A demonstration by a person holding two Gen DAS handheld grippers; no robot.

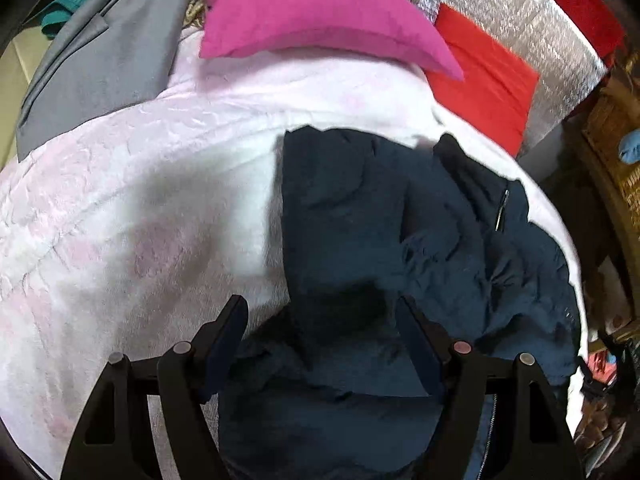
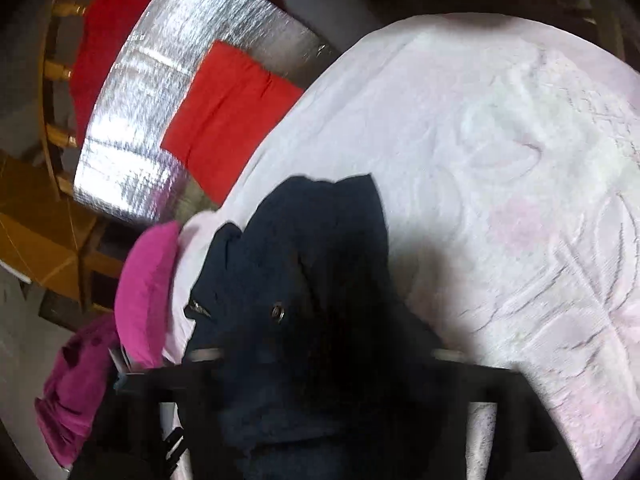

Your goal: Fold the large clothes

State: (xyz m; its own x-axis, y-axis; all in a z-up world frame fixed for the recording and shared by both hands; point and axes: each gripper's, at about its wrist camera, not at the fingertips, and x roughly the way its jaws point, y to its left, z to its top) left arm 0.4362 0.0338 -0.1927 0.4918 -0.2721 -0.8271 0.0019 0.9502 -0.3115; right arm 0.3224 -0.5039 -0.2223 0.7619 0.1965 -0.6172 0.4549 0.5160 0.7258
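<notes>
Left wrist view. My left gripper (image 1: 322, 336) points down at a dark navy garment (image 1: 380, 248), a padded jacket by the look of it, lying crumpled on a pale pink-white bedspread (image 1: 140, 208). The jaws stand wide; navy cloth lies under and between them, but neither pad presses on it. From the gripper, the jacket runs out toward 12 and 2 o'clock, with a zip pull (image 1: 502, 210) showing at about 2. A magenta pillow (image 1: 316, 12) sits at 12, at the far edge of the bedspread. A red cushion (image 1: 488, 80) lies at 1 o'clock on a silver foil mat (image 1: 532, 16). Grey fabric (image 1: 108, 64) is draped at 10 o'clock. A wicker piece (image 1: 618, 128) stands at 3 o'clock.

Right wrist view, blurred. My right gripper (image 2: 320, 364) is smeared and dark, its fingers barely readable against the cloth; they appear spread wide either side of the navy garment (image 2: 312, 248), and I see no pad clamped on it. The jacket reaches to 12 o'clock, a metal snap (image 2: 278, 312) just above the jaws. Bedspread (image 2: 500, 180) fills 1 to 4 o'clock. Magenta pillow (image 2: 146, 292) at 9, red cushion (image 2: 228, 116) and foil mat (image 2: 160, 112) at 11, a wooden chair (image 2: 56, 92) at 10.
</notes>
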